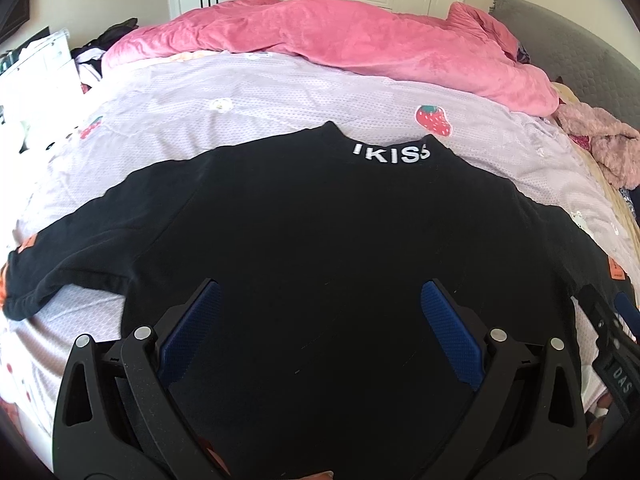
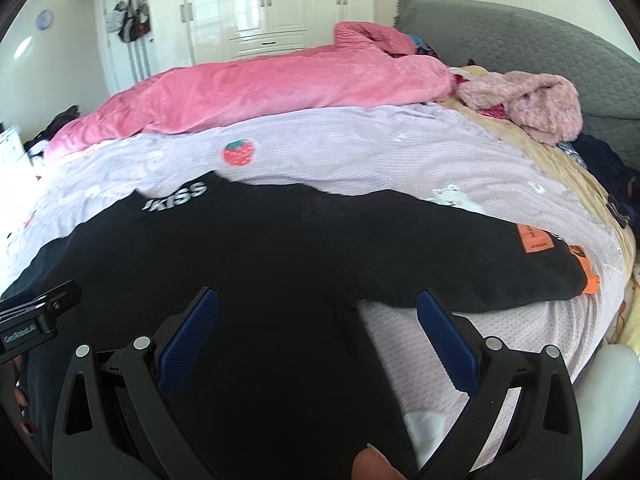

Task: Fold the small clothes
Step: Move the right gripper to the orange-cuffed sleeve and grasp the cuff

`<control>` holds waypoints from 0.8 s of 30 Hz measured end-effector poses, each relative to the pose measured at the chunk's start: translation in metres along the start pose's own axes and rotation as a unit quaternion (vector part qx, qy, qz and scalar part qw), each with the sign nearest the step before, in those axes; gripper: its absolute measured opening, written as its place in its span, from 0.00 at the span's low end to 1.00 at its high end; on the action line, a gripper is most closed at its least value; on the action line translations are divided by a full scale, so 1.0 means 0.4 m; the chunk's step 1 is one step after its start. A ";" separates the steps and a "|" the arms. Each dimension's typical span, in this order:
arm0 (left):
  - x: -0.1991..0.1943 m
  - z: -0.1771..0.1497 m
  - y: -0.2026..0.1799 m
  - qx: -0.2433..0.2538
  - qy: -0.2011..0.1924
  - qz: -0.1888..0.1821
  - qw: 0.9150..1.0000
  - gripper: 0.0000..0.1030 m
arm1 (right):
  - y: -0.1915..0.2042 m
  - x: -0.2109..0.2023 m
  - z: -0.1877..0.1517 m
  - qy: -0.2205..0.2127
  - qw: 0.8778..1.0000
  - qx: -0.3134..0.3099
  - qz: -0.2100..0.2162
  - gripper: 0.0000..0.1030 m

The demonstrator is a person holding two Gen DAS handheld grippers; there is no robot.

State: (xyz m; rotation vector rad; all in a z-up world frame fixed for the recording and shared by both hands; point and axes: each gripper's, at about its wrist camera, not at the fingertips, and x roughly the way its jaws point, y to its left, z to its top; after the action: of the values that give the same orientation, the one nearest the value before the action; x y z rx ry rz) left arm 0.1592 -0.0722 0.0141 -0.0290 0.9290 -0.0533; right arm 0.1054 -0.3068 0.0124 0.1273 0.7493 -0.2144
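Note:
A black long-sleeved top (image 1: 320, 232) with white "IKISS" lettering on its collar lies flat on the lilac bedsheet (image 1: 240, 92), sleeves spread to both sides. Orange patches mark the sleeve ends (image 2: 536, 240). My left gripper (image 1: 320, 300) is open and empty, hovering over the lower middle of the top. My right gripper (image 2: 318, 308) is open and empty over the top's right side, near where the right sleeve (image 2: 460, 256) joins the body. The right gripper's side shows at the left wrist view's right edge (image 1: 612, 344).
A pink duvet (image 1: 340, 44) is bunched across the far side of the bed. A fluffy pink garment (image 2: 532, 104) and dark clothes (image 2: 608, 172) lie near the grey headboard (image 2: 520, 36). White wardrobes (image 2: 260, 4) stand behind. Clutter sits at the bed's far left (image 1: 48, 64).

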 end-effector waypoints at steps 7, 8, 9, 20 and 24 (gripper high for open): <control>0.048 0.013 -0.058 0.018 0.011 -0.015 1.000 0.91 | -0.120 0.055 0.009 0.010 0.998 0.051 -0.041 0.96; 0.055 0.014 -0.068 0.022 0.013 -0.020 0.999 0.91 | -0.136 0.061 0.008 0.011 0.997 0.058 -0.045 0.96; 0.061 0.016 -0.076 0.025 0.014 -0.021 0.999 0.91 | -0.149 0.067 0.006 0.013 0.997 0.066 -0.049 0.96; 0.109 0.036 -0.174 0.055 0.021 -0.039 0.997 0.91 | -0.320 0.117 -0.022 0.032 0.985 0.154 -0.076 0.96; 0.128 0.041 -0.198 0.060 0.025 -0.048 0.997 0.91 | -0.377 0.135 -0.028 0.041 0.978 0.187 -0.081 0.96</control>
State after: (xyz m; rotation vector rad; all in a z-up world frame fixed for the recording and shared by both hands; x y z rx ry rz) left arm 0.2004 -0.1543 -0.0130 0.0389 0.9732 -0.1991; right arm 0.1005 -0.4589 -0.0385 0.4359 0.7968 -0.5087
